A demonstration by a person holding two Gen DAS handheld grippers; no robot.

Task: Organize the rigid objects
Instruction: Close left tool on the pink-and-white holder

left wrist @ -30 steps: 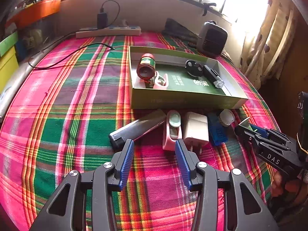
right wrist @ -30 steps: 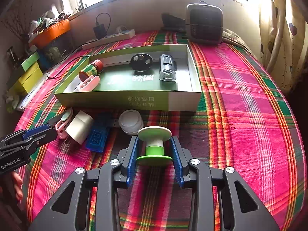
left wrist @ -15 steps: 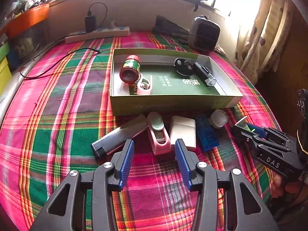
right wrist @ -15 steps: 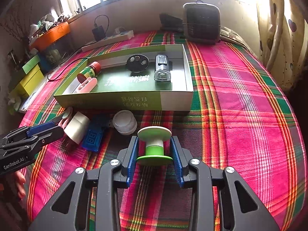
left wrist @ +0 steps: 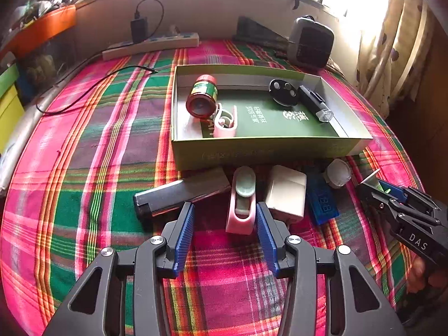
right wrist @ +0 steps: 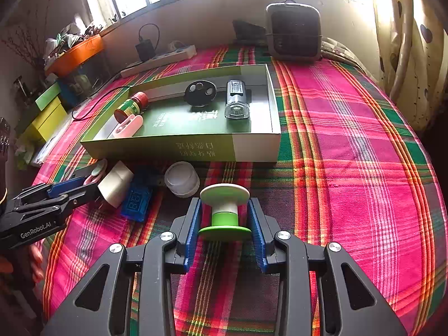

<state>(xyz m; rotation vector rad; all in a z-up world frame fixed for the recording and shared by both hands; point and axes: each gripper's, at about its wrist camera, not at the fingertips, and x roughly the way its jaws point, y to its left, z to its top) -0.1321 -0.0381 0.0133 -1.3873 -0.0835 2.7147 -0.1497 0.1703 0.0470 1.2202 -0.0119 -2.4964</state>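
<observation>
A green box (left wrist: 268,147) (right wrist: 179,148) holds a red-capped bottle (left wrist: 202,96), a pink clip (left wrist: 225,121), a black round fob (left wrist: 282,93) and a small torch (left wrist: 315,103). In front of it lie a dark flat bar (left wrist: 182,194), a pink holder (left wrist: 242,200), a white charger (left wrist: 285,191), a blue USB meter (left wrist: 322,201) and a white cap (left wrist: 338,173). My left gripper (left wrist: 224,221) is open, its fingertips on either side of the pink holder's near end. My right gripper (right wrist: 225,218) is shut on a green-and-white spool (right wrist: 225,210).
A power strip (left wrist: 151,46) with a black cable (left wrist: 84,95), a dark speaker (left wrist: 310,42) (right wrist: 294,30) and a curtain (right wrist: 414,42) stand at the back. Coloured bins (right wrist: 47,109) lie far left. The plaid cloth (right wrist: 350,168) covers the surface.
My left gripper has moved forward and right toward the pink holder, which now sits between its fingertips. My right gripper still holds the spool and has barely moved.
</observation>
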